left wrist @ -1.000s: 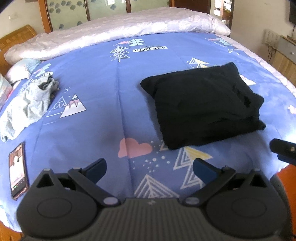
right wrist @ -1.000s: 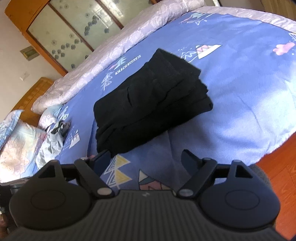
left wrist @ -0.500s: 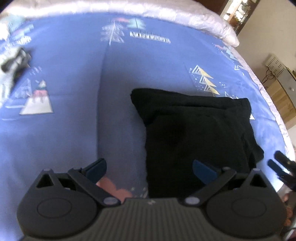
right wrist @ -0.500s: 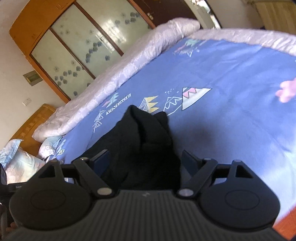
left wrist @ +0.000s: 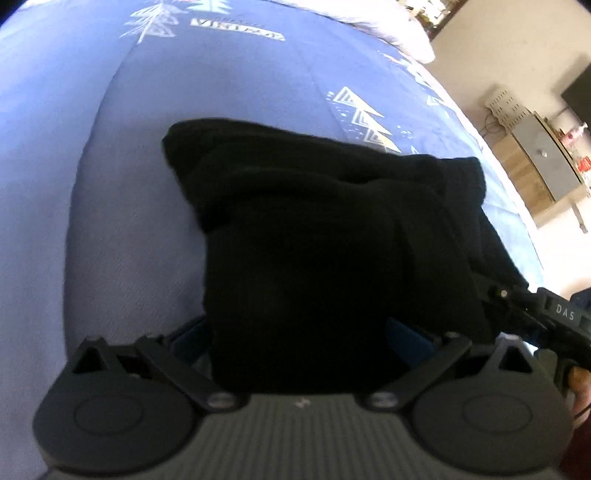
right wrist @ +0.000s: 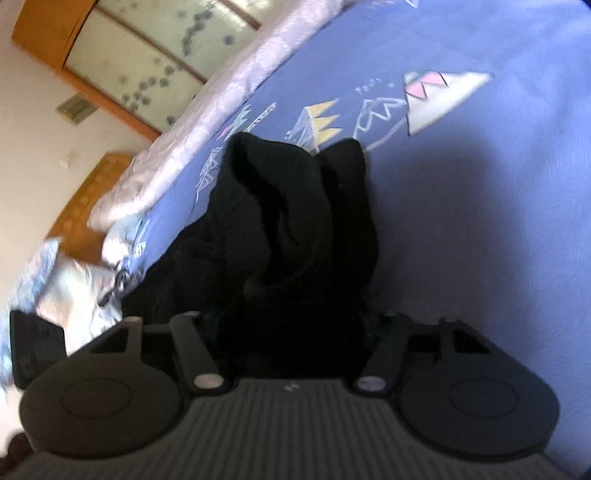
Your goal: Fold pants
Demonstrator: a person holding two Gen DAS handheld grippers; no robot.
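Left wrist view: the folded black pants [left wrist: 317, 236] lie on the blue printed bedspread [left wrist: 110, 184], their near edge between the left gripper [left wrist: 299, 338] jaws, which have just been closing; contact cannot be confirmed. The right gripper [left wrist: 535, 314] sits at the pants' right edge.

Right wrist view: the right gripper [right wrist: 291, 325] has been closing around bunched layers. The soft, light, thick knit probably slumps; grip all layers at the edge.

White block word "VINTAGE" printed on the blue bedsheet [left wrist: 236, 29] far ahead of the left gripper, beside tree drawings, white letters "DAS" on the other black gripper [left wrist: 565, 314] at its right, nothing legible ahead of that one
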